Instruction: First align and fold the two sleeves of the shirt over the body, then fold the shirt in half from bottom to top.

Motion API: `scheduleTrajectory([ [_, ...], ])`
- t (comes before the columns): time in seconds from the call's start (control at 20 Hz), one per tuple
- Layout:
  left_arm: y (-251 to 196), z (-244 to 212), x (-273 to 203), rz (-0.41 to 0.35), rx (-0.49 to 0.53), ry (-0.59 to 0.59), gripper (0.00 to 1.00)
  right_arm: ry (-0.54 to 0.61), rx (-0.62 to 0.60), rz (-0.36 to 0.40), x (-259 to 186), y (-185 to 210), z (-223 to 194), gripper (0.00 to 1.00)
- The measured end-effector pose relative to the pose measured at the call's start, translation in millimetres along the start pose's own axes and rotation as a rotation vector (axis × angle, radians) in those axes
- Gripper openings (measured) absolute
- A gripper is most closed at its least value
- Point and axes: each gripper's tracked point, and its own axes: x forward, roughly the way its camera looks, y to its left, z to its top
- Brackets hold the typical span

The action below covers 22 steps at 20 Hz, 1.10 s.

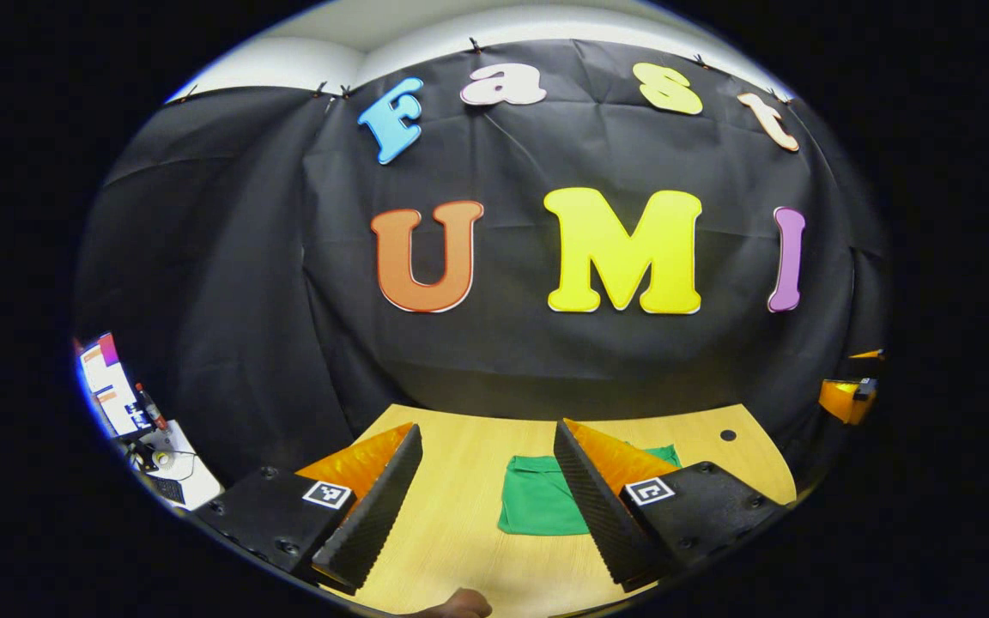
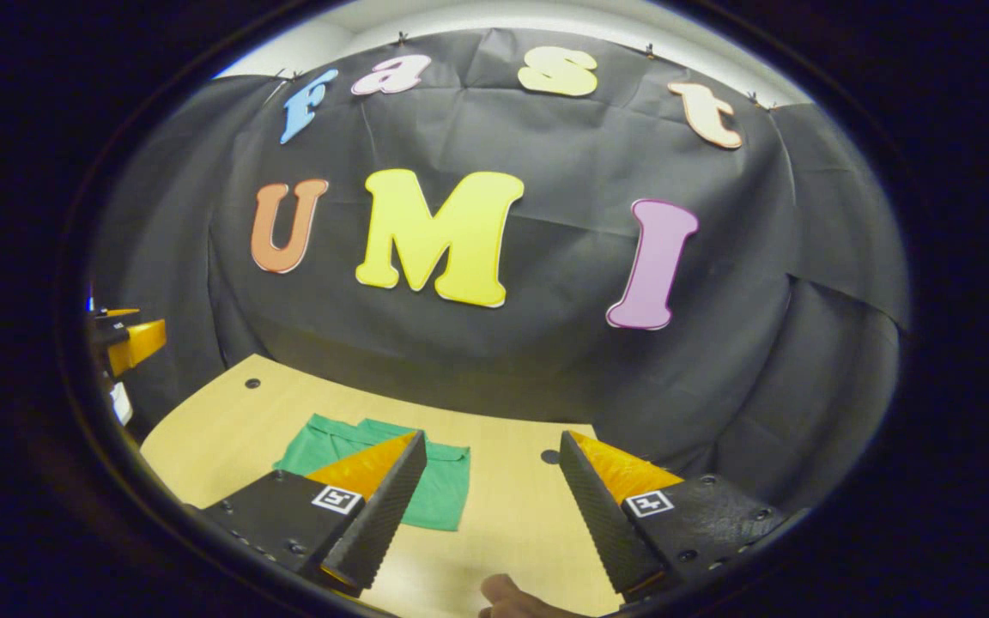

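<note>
A green shirt lies folded into a compact rectangle on the light wooden table. In the left gripper view it sits between the fingers and partly behind the right one. My left gripper is open and held above the table, touching nothing. In the right gripper view the shirt lies to the left, partly hidden behind the left finger. My right gripper is open over bare table, empty. The other gripper shows at the far left edge of that view.
Black cloth closes off the back and sides of the table. Small round holes mark the tabletop. A side desk with a screen and small items stands at the far left. A fingertip shows at the bottom edge.
</note>
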Motion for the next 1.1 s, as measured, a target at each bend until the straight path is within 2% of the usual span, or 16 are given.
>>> scheduleTrajectory([
  [0.2, -2, 18, -28, 0.044, 0.006, -0.055, 0.99, -0.132, -0.005, 0.012, -24, -1, 11, 0.95],
  [0.3, -7, 26, -43, 0.016, 0.014, -0.071, 0.99, -0.144, -0.027, 0.016, -44, 5, 11, 0.97],
  [0.35, -7, 38, -52, 0.000, 0.022, -0.104, 0.94, -0.165, -0.012, 0.011, -56, 7, 18, 0.96],
  [0.4, -2, 48, -57, -0.006, 0.028, -0.135, 0.99, -0.187, 0.001, -0.003, -67, 7, 23, 0.97],
  [0.45, 3, 54, -62, -0.015, 0.033, -0.154, 0.99, -0.206, 0.009, -0.037, -78, 4, 26, 0.97],
  [0.55, 8, 45, -75, -0.032, 0.028, -0.106, 0.99, -0.174, 0.025, -0.097, -104, -1, 17, 0.95],
  [0.65, 14, 43, -93, -0.063, 0.013, -0.115, 0.99, -0.185, 0.059, -0.111, -126, 7, 17, 0.97],
  [0.75, 24, 40, -108, -0.067, 0.010, -0.133, 0.99, -0.184, 0.026, -0.138, -139, 8, 10, 0.93],
  [0.9, 26, 22, -126, -0.096, 0.010, -0.095, 0.99, -0.187, 0.024, -0.144, -173, 16, 3, 0.95],
  [1.1, 33, 25, -146, -0.108, 0.017, -0.116, 0.99, -0.198, 0.015, -0.178, -193, 17, -1, 0.95],
])
